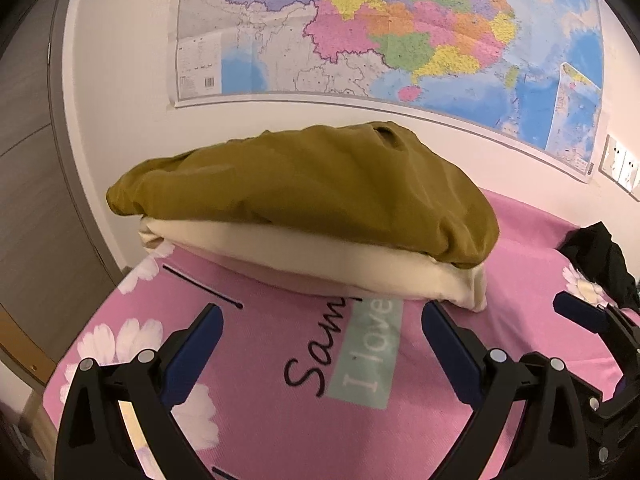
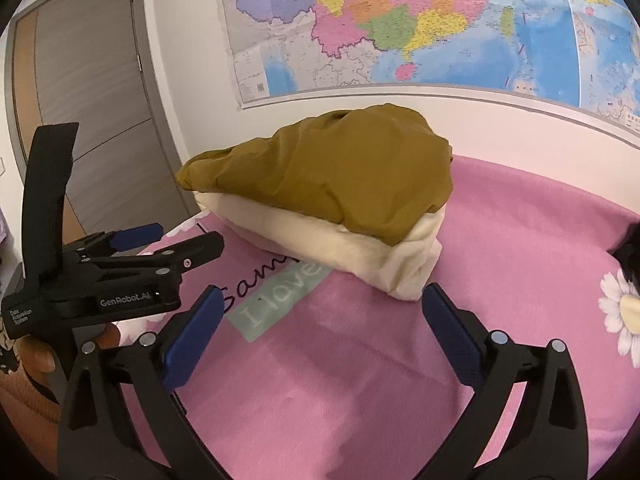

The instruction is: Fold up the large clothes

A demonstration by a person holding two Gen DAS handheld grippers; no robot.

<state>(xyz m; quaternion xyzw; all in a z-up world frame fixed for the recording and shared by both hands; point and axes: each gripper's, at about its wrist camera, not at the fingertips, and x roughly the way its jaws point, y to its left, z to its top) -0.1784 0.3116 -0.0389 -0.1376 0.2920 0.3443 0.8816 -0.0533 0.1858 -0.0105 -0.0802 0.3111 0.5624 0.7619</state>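
A folded olive-green garment (image 1: 304, 192) lies on top of a folded cream garment (image 1: 320, 256) on the pink bed sheet (image 1: 280, 420); the stack also shows in the right wrist view, olive (image 2: 332, 172) over cream (image 2: 360, 248). My left gripper (image 1: 322, 316) is open and empty, just in front of the stack. My right gripper (image 2: 322, 300) is open and empty, also just short of the stack. The left gripper also shows from the side in the right wrist view (image 2: 188, 242). The right gripper's fingers (image 1: 580, 312) show at the right edge of the left wrist view.
A black garment (image 1: 600, 256) lies bunched on the bed at the right. A large map (image 1: 380, 32) hangs on the wall behind. A grey door (image 2: 92, 100) stands at the left. The sheet has printed lettering (image 1: 360, 352) and daisies.
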